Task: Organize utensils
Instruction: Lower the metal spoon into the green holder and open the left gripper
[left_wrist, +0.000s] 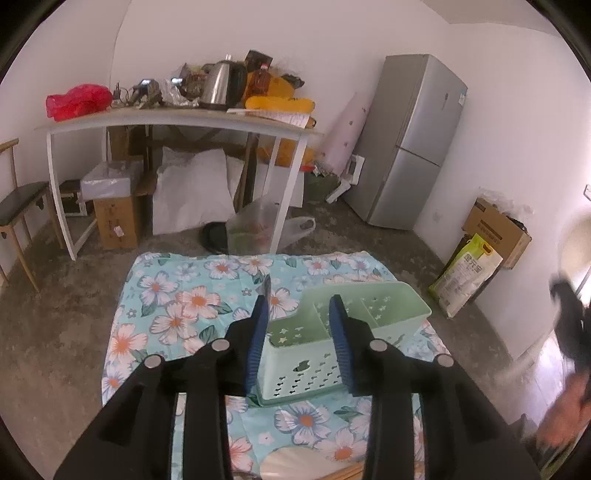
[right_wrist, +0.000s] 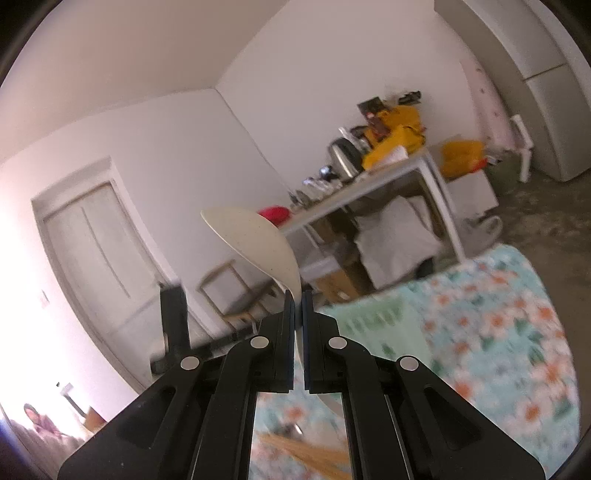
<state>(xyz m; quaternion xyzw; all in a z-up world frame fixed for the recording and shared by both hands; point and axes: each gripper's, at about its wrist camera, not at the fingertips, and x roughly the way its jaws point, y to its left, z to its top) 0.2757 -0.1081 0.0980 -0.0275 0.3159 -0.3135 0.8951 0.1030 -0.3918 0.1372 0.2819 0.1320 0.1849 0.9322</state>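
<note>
In the right wrist view, our right tool (right_wrist: 298, 295) is pinched nearly closed on the handle of a cream spoon (right_wrist: 255, 242), whose bowl stands up above the fingertips, lifted clear of the flowered cloth (right_wrist: 517, 332). Just below the fingers lie some blurred wooden chopsticks (right_wrist: 306, 452) on the cloth. Beyond the tool sits the green caddy (right_wrist: 373, 317), blurred.

In the left wrist view, our left tool (left_wrist: 300, 314) stands wide, its blue pads (left_wrist: 258, 332) on either side of the near end of the caddy (left_wrist: 332, 332); whether they touch its walls we cannot tell. The caddy rests on the cloth-covered surface (left_wrist: 177, 306), its compartments showing no utensils. A dark knife blade (left_wrist: 266, 286) pokes up behind the left finger. Farther off stand a cluttered white table (left_wrist: 177, 118) with a kettle (left_wrist: 218, 86), and a grey fridge (left_wrist: 413, 140).
</note>
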